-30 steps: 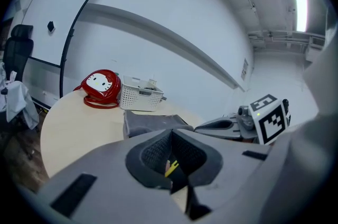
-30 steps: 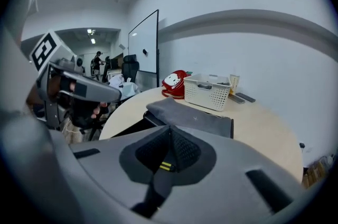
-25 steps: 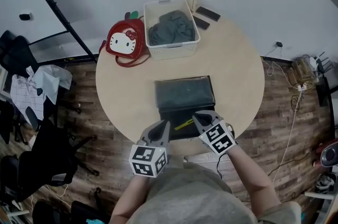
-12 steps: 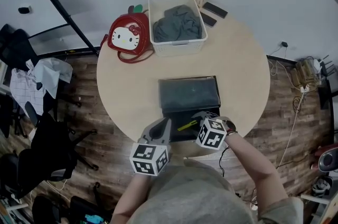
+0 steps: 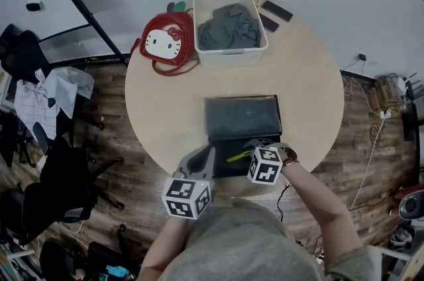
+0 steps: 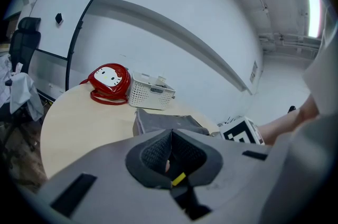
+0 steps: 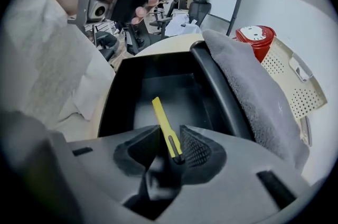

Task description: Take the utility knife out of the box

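On the near side of the round table (image 5: 165, 107), a black box (image 5: 222, 166) is being shown open, its grey-lined lid (image 5: 242, 115) laid back toward the far side. The yellow utility knife (image 5: 237, 156) is being seen lying inside the box tray, slanted, near the front. The right gripper (image 5: 255, 146) is being pointed steeply down into the box; its jaws are being closed from wide, with the knife (image 7: 165, 125) between the pads, close by the right-hand pad, and no firm press on it can be made out. The left gripper (image 5: 207, 155) is being held just beside the box's front left corner, over the table edge, its jaws being kept together with nothing gripped. At the far side, a white basket (image 5: 232, 59) with grey cloth (image 5: 228, 24) is being shown just beside a red bag (image 5: 165, 44), well apart from the box.
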A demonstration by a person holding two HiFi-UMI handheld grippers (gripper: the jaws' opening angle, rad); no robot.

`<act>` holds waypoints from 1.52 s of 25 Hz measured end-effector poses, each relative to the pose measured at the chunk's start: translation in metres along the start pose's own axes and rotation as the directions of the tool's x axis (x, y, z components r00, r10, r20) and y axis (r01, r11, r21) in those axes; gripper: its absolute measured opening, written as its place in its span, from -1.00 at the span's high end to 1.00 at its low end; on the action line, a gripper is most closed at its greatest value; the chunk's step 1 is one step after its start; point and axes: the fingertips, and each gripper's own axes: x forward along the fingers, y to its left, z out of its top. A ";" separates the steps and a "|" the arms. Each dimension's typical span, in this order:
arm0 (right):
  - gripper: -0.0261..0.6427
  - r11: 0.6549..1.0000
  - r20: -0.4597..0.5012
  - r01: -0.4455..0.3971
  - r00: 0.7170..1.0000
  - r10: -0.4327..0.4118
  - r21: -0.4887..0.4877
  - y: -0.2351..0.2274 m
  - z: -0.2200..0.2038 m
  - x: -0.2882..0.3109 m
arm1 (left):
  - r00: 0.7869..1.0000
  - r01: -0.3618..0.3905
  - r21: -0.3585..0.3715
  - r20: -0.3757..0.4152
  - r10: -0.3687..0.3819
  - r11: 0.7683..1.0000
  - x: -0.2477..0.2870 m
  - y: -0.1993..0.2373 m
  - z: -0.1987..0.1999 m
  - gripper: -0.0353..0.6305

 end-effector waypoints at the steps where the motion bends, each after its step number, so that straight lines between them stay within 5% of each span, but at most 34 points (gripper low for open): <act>1: 0.63 1.000 -0.002 0.010 1.000 -0.010 -0.004 -0.002 0.000 0.000 | 1.000 0.001 0.001 0.000 -0.001 1.000 0.000 0.000 0.000 0.88; 11: 0.77 0.998 -0.014 0.067 0.998 -0.067 -0.015 -0.005 -0.001 -0.001 | 1.000 0.020 0.022 0.006 -0.020 1.000 0.000 -0.006 0.007 0.88; 21: 0.77 0.970 0.089 0.199 0.973 -0.212 0.137 -0.008 0.009 -0.040 | 0.999 0.043 0.050 0.017 -0.044 0.998 -0.013 -0.023 0.004 0.88; 28: 0.77 0.907 0.157 0.316 0.916 -0.368 0.279 -0.001 0.019 -0.078 | 0.997 0.060 0.071 0.039 -0.063 0.996 -0.026 -0.037 0.005 0.88; 38: 0.77 0.751 0.217 0.416 0.784 -0.581 0.512 0.009 0.028 -0.136 | 0.994 0.087 0.100 0.052 -0.093 0.991 -0.040 -0.061 0.001 0.88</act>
